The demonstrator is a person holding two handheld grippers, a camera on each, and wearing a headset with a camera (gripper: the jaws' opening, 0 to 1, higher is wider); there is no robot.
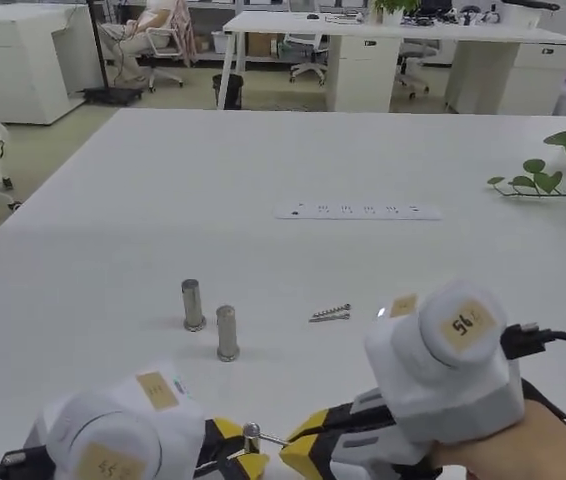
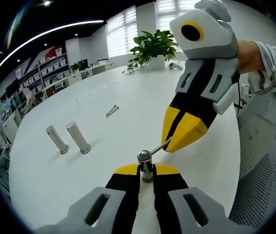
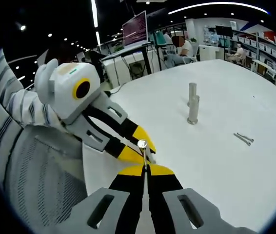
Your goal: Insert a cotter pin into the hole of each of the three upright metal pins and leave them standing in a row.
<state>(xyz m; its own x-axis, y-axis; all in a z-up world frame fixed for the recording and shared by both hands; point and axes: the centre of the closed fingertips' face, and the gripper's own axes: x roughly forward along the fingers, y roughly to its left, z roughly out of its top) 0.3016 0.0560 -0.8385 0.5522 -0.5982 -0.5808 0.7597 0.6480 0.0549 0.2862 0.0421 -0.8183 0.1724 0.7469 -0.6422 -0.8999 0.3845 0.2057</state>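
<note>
My left gripper [image 2: 146,170] is shut on an upright metal pin [image 2: 145,164] near the table's front edge; the same pin [image 1: 251,437] stands between both grippers in the head view. My right gripper [image 3: 145,168] is shut on a thin cotter pin [image 3: 145,158], whose tip [image 2: 158,147] touches the pin's head. Two more metal pins [image 1: 194,304] [image 1: 227,333] stand upright side by side further back. Two loose cotter pins [image 1: 330,314] lie on the table to their right.
A white power strip [image 1: 357,211] lies flat at mid-table. A leafy plant [image 1: 563,165] reaches in from the right edge. Behind the white table [image 1: 163,190] are desks, office chairs and a seated person.
</note>
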